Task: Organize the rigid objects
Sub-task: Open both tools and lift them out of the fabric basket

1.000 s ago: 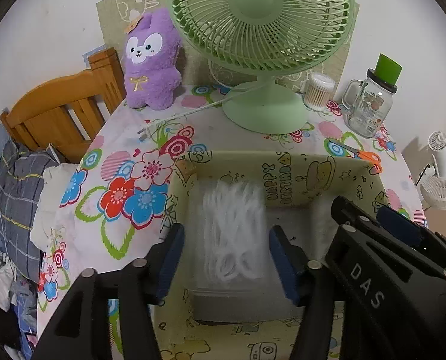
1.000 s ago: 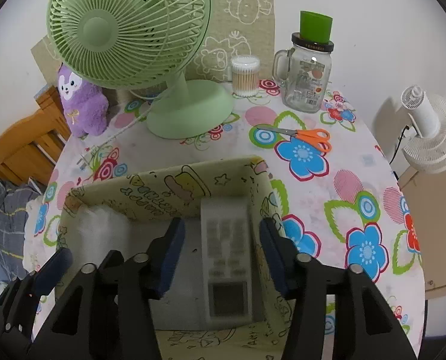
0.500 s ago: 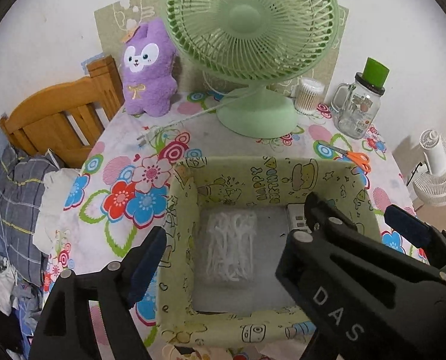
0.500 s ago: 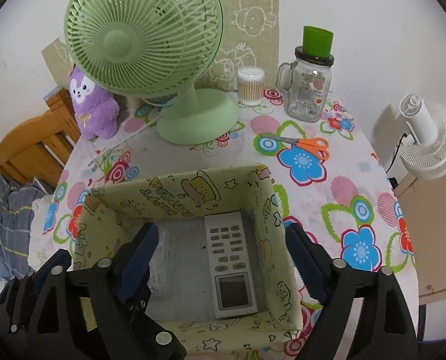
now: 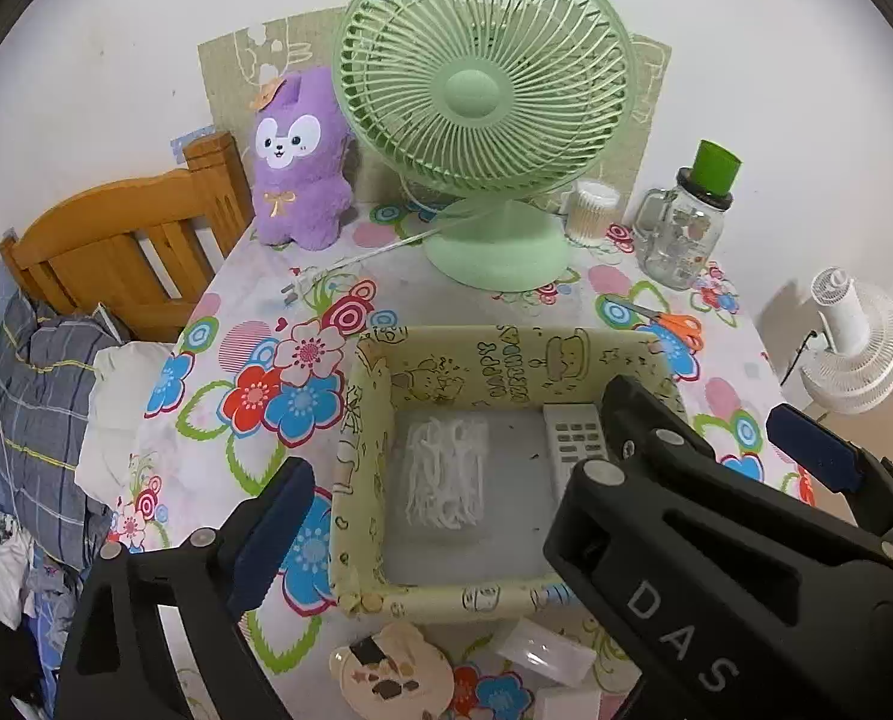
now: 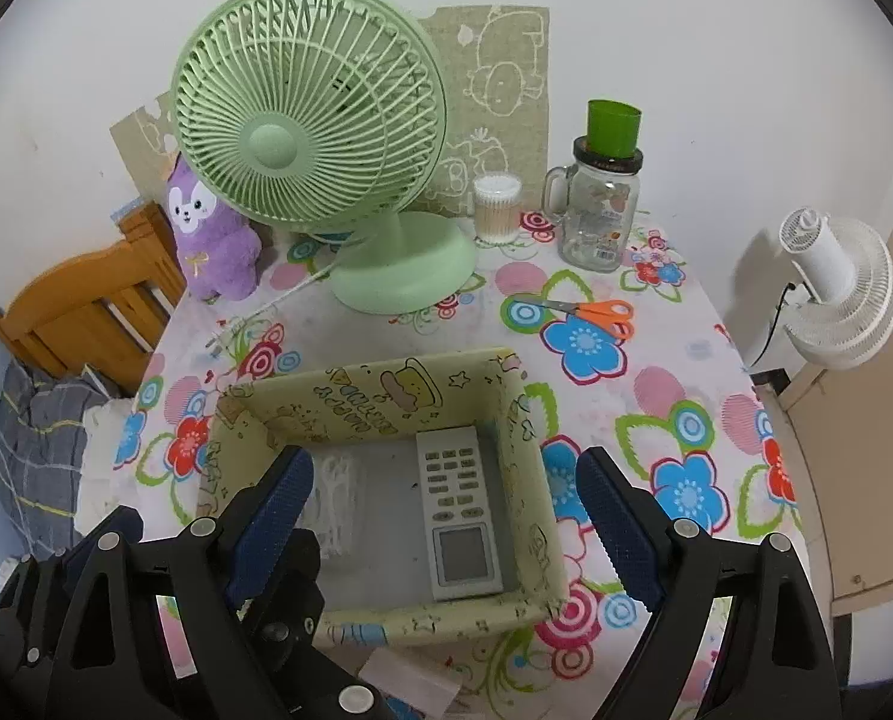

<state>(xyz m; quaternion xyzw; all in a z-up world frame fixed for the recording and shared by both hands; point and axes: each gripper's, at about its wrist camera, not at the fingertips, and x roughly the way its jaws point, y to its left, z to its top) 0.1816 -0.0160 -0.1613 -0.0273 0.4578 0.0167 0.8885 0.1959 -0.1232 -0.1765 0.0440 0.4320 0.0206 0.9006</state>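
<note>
Box inner wall point(image 5: 509, 363): "HAPPY BIRTHDAY" in dark hand-drawn letters, running upward beside a cake drawing (seen skewed in the right wrist view, so read from the left wrist view).
Right gripper body point(image 5: 680, 639): "DAS" in pale capitals on the black casing, as seen from the left wrist view.
Remote control point(image 6: 457, 513): key legends too small to read; screen blank.
Glass jar label point(image 6: 607, 240): printed sticker, not legible.

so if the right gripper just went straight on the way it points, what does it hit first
Most likely the remote control lying in the fabric box; it sits between the open right gripper fingers in that view, though depth is hard to judge.
</note>
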